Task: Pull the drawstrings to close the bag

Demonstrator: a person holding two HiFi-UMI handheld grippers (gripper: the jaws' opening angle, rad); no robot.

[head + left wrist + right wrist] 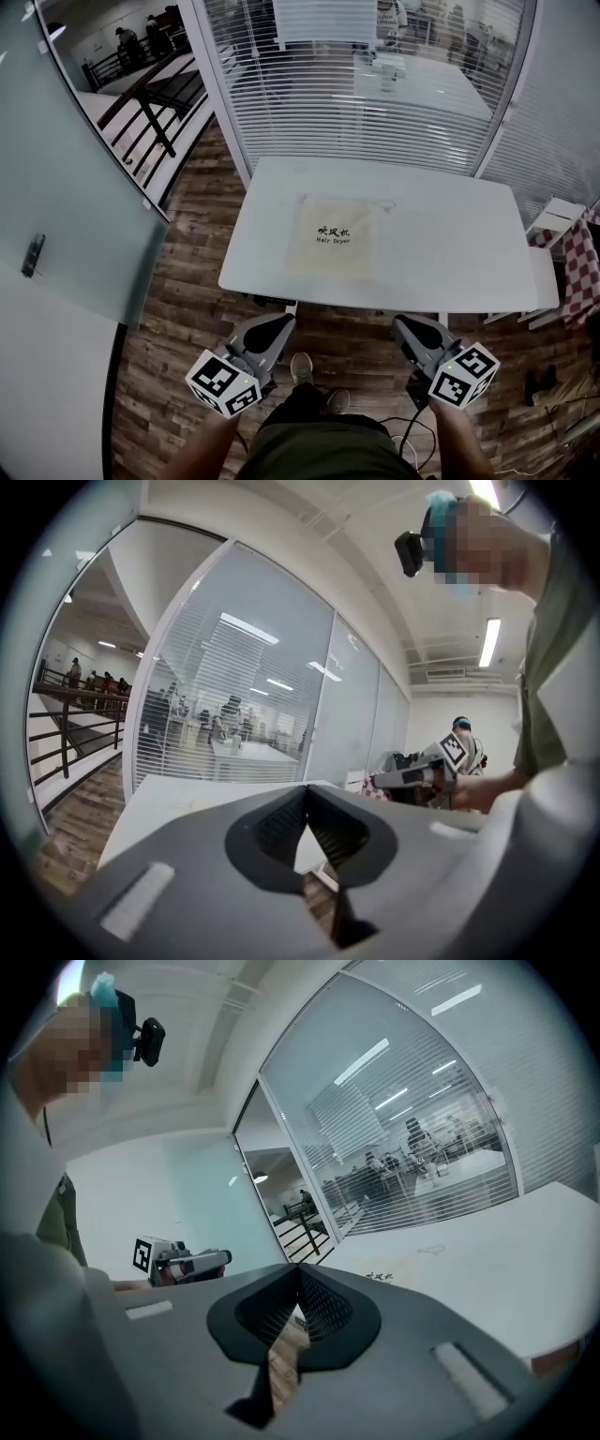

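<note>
A cream drawstring bag [335,238] with black print lies flat on the white table [450,253], its mouth towards the far side. A thin drawstring [382,203] loops out at its far right corner. Both grippers hang below the table's near edge, close to my body and well short of the bag. My left gripper [279,322] is shut and holds nothing, and it also shows in the right gripper view [217,1257]. My right gripper [405,324] is likewise shut and holds nothing. In the right gripper view the bag [405,1264] lies beyond the jaws.
A glass wall with blinds [375,84] stands behind the table. A frosted glass door [66,216] is at the left. A white stool with a red checked cloth [577,258] sits at the table's right end. Wood floor and cables [412,441] lie under me.
</note>
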